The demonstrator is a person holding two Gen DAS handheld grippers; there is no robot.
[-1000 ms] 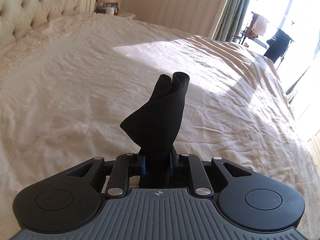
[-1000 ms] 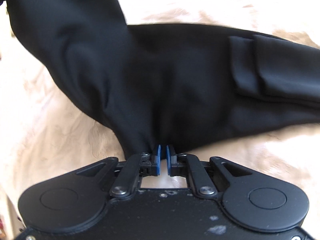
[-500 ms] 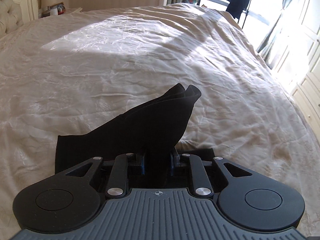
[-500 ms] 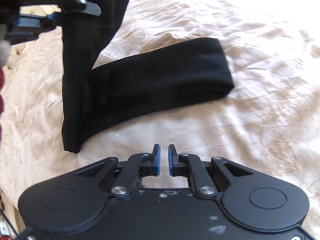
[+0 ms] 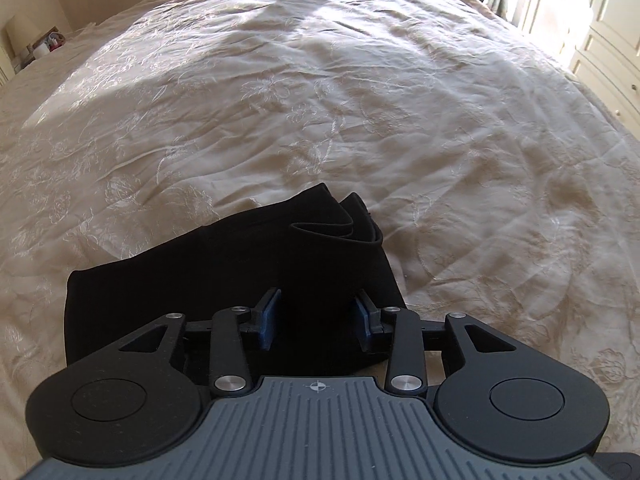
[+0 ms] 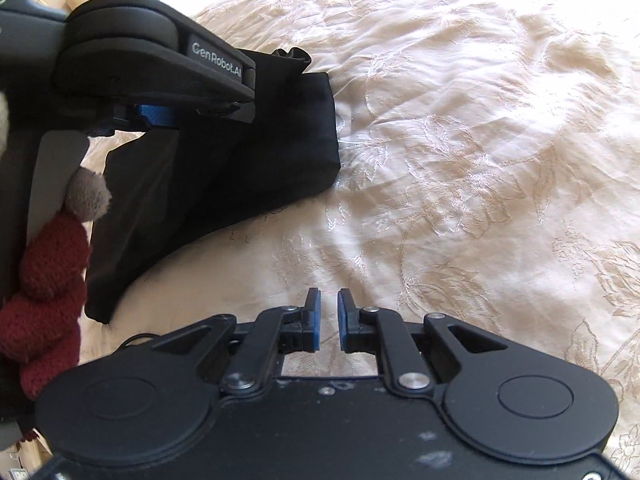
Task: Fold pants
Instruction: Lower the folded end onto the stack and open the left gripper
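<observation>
The black fabric pants (image 5: 224,264) lie folded into a thick band on the cream embroidered bedspread (image 5: 360,100) of the bed, with one loose rolled end curling up at the far edge of the pile. The left hand-held gripper (image 5: 316,316) points steeply down over them; its jaws are opening, the blue pads (image 5: 267,320) standing apart on either side of the dark cloth without pressing it. In the right wrist view the same left hand-held gripper (image 6: 156,116) hangs above the pants (image 6: 248,152) (a maroon knitted sleeve (image 6: 44,292) shows beside it at the left edge). The right hand-held gripper (image 6: 328,316) hovers over bare bedspread (image 6: 480,160) near the folded edge of the pants, its blue pads (image 6: 314,320) close together with a narrow gap and nothing between them.
</observation>
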